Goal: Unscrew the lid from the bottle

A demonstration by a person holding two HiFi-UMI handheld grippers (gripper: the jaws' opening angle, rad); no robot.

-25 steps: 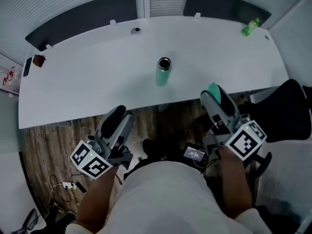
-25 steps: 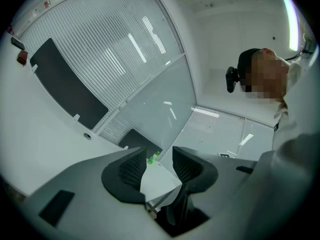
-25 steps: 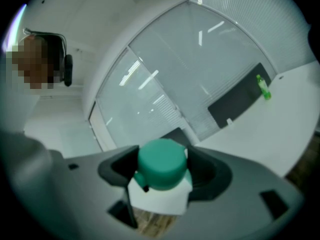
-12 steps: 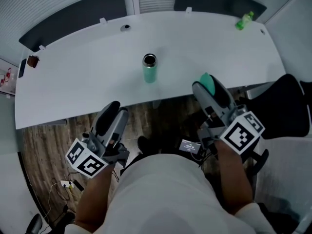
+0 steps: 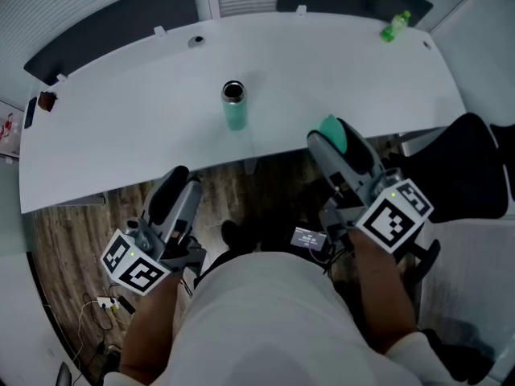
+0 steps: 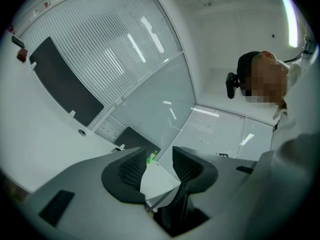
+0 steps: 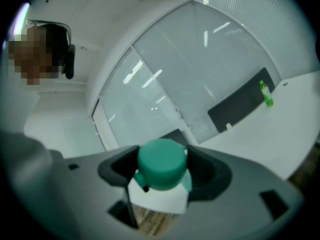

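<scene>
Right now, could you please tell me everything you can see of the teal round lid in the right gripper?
The teal round lid is smooth and matte and looks like plastic, with a gently rounded top edge and a small dark nub low on one side. It is off its bottle and clamped between the dark jaws of the right gripper, which press on its sides. The head view shows it held in the air near the front edge of the white table, apart from the open teal bottle standing there.
</scene>
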